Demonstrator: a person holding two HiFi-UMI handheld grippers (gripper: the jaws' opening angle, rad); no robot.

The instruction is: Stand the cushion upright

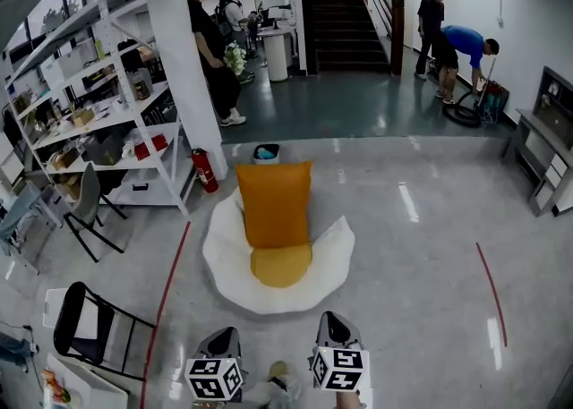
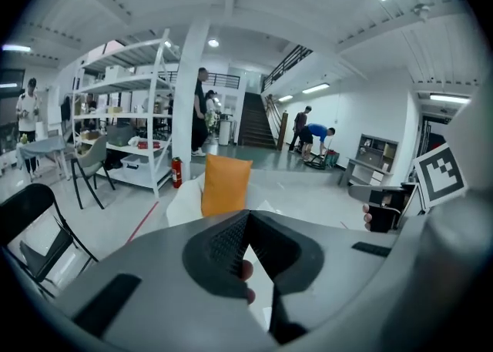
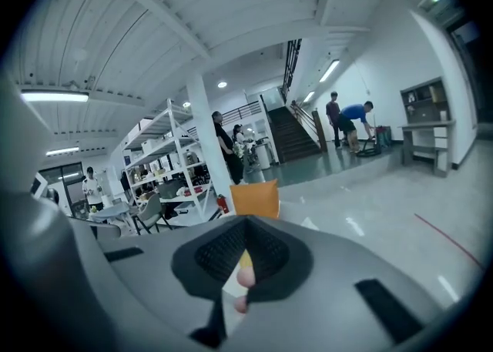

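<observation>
An orange cushion (image 1: 274,204) stands upright at the back of a white egg-shaped floor seat (image 1: 235,280), just behind its yellow centre pad (image 1: 280,265). The same cushion (image 2: 225,183) shows ahead in the left gripper view, and the cushion (image 3: 256,199) also shows in the right gripper view. My left gripper (image 1: 221,343) and right gripper (image 1: 334,327) hang side by side at the bottom of the head view, well short of the seat and touching nothing. The left gripper (image 2: 248,217) is shut with nothing between its jaws. The right gripper (image 3: 246,223) is shut and empty too.
A white shelving rack (image 1: 107,103) with a red fire extinguisher (image 1: 205,171) beside it stands at the left. A grey chair (image 1: 85,206) and a black folding chair (image 1: 89,327) are nearer. Red floor lines (image 1: 166,300) (image 1: 491,291) flank the seat. A small bin (image 1: 266,153) sits behind it. People stand further back.
</observation>
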